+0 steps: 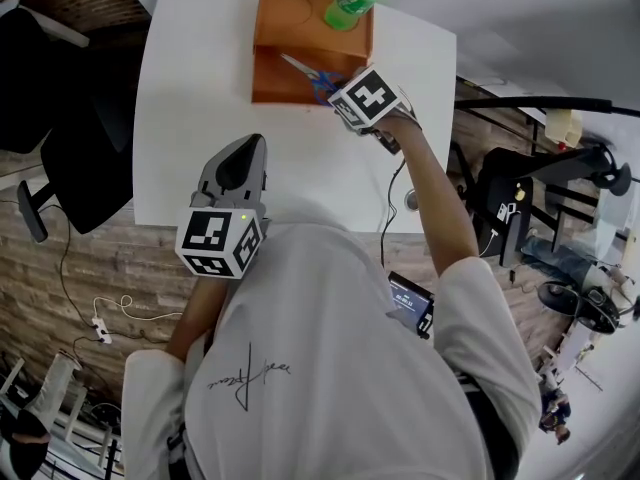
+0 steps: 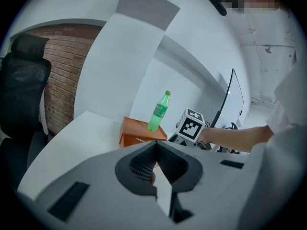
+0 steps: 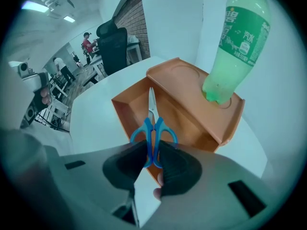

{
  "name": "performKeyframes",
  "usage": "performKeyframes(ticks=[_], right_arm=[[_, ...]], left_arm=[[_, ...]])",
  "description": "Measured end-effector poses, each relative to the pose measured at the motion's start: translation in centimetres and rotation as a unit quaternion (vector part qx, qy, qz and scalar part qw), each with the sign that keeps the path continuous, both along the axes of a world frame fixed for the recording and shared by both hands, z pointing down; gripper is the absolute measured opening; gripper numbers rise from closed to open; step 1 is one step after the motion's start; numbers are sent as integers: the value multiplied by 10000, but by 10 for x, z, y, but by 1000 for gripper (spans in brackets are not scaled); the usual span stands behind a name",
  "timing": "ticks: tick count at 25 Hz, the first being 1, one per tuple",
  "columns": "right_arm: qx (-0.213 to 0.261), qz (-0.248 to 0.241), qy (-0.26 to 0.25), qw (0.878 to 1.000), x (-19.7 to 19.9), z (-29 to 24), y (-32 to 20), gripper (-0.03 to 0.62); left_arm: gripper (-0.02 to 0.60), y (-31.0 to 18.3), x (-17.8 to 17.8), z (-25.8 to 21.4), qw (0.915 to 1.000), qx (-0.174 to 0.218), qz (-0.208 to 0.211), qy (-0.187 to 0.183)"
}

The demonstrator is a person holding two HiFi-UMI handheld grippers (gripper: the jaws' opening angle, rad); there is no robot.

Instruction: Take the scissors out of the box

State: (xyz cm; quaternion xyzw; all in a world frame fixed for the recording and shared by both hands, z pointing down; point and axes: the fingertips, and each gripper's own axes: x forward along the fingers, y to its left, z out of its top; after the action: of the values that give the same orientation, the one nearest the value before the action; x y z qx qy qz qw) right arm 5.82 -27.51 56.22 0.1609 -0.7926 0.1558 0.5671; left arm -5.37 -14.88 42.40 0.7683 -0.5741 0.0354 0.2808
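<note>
a green label [image 3: 243,30] on the bottle [image 3: 225,80], up and right beyond the right tongs [image 3: 152,153], carries white chinese characters, too warped to read surely. black-and-white square markers, no letters, cover the right cube [image 1: 368,96] and the left cube [image 1: 218,240]. a black scrawl [image 1: 248,373] on the shirt [image 1: 350,298] is illegible.

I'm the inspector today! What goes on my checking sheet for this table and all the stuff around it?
Surface: white table, holding the box.
Job's things: blue-handled scissors in the right gripper, blades pointing into the open orange box.
Clutter: green bottle standing on the box's top.
Grippers: right gripper shut on the scissors' handles; left gripper jaws together, empty, away from the box.
Cables: black cable hanging off the table's edge; white cable on the floor.
Surroundings: black chair beside the table.
</note>
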Motion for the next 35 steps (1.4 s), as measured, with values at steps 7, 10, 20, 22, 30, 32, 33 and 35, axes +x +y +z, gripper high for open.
performKeyframes(ticks=[7, 10, 20, 22, 30, 32, 33, 35], right_arm=[[66, 97, -173, 9998, -1, -8, 6, 91], [96, 164, -258, 9995, -1, -11, 9, 91], [269, 490, -626, 9965, 0, -27, 20, 91], [293, 553, -691, 9956, 1, -29, 23, 91], [343, 743, -1008, 9915, 3, -40, 33, 91], [372, 768, -1066, 9906, 3, -42, 34, 91], [395, 788, -1085, 9902, 3, -44, 35, 91], [444, 840, -1124, 9891, 5, -47, 36, 91]], left_arm=[[8, 3, 1, -6, 9999, 92, 40, -60], [8, 5, 1, -9, 9999, 123, 46, -82], [8, 12, -1, -22, 9993, 332, 47, -140], [8, 13, 0, -23, 9993, 342, 53, -137], [8, 16, 2, -28, 9990, 367, 155, -197], [8, 16, 2, -28, 9989, 375, 167, -211], [8, 17, 1, -29, 9989, 379, 171, -212], [8, 18, 1, -29, 9989, 383, 175, -204]])
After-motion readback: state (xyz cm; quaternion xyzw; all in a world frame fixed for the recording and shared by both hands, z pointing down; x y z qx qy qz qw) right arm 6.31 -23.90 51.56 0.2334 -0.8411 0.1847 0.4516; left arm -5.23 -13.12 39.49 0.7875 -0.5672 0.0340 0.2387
